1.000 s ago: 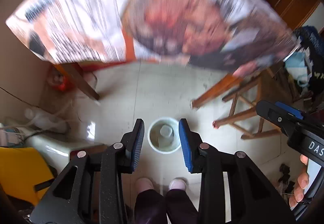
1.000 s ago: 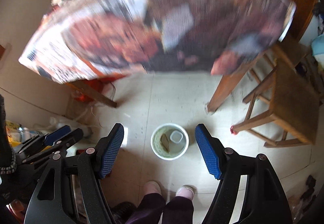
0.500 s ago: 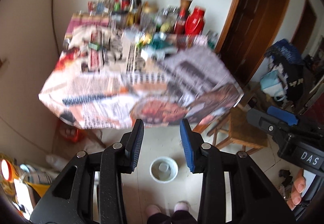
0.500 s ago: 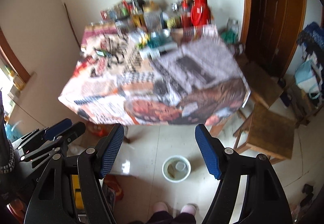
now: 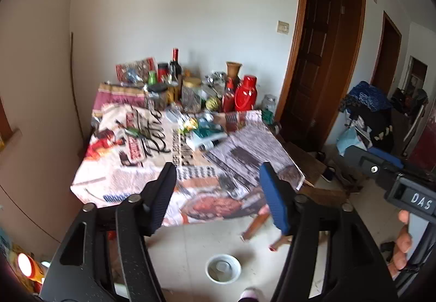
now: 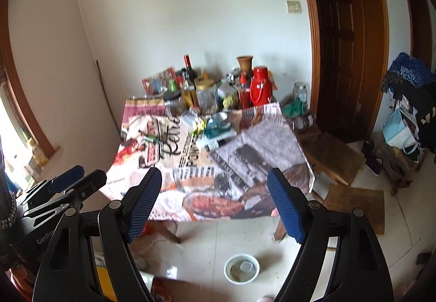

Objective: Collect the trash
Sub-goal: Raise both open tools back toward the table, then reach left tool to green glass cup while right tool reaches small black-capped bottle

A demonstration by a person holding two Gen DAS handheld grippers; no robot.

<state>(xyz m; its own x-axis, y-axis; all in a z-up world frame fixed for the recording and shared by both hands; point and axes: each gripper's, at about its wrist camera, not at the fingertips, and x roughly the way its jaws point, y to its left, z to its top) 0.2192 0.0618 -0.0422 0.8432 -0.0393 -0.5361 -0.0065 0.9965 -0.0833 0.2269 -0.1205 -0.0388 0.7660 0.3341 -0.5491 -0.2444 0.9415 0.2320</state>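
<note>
A small white bin (image 5: 223, 268) (image 6: 241, 268) stands on the floor tiles in front of the table, with a few scraps inside. The table (image 5: 114, 165) (image 6: 272, 143) wears a printed newspaper-style cover. Wrappers and packets (image 5: 203, 131) (image 6: 215, 128) lie mid-table. My left gripper (image 5: 217, 167) hangs above the table's near edge, jaws opening, nothing between them. My right gripper (image 6: 214, 171) hovers likewise, jaws opening and empty. Each gripper shows at the side of the other's view: the right gripper's body (image 5: 381, 168) and the left gripper's body (image 6: 68, 179).
Bottles, jars and a red thermos (image 5: 245, 93) (image 6: 260, 86) crowd the table's far side. Wooden stools (image 6: 335, 157) stand right of the table, near a dark wooden door (image 6: 343, 42). Bags and clothes (image 6: 406, 122) pile at far right. A person's hand (image 5: 403, 242) holds the right gripper.
Both views rose from the floor and bin to over the tabletop. The bin now sits lower and smaller. The left jaws widened clearly, the right slightly.
</note>
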